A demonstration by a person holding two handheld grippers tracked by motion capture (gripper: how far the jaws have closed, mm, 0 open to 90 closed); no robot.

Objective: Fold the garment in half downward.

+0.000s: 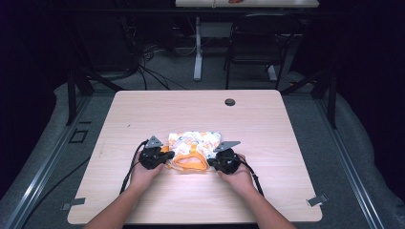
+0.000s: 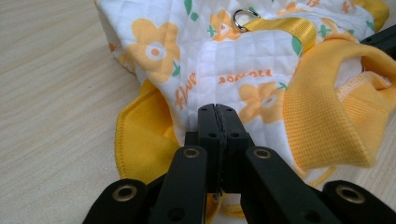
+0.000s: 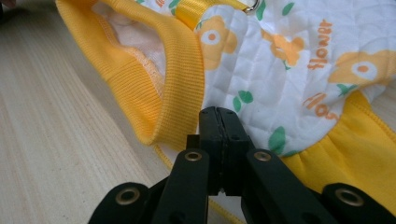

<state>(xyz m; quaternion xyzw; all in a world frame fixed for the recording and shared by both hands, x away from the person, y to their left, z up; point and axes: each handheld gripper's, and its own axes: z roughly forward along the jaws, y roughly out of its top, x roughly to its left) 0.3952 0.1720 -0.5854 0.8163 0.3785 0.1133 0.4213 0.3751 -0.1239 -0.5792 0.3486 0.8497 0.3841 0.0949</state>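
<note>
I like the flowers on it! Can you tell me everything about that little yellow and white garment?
The garment is small, white and quilted, printed with orange flowers, green leaves and orange lettering. It has yellow ribbed trim, a yellow strap and a metal ring. It lies rumpled on the wooden table. The left tool and right tool are shut at its near edge.

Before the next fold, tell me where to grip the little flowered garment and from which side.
Take the quilted garment at its yellow ribbed hem, coming in low from the person's side of the table. That edge lies nearest, thick and slightly raised, likely easy to pinch. Both the left gripper and the right gripper are shut beside it.
</note>
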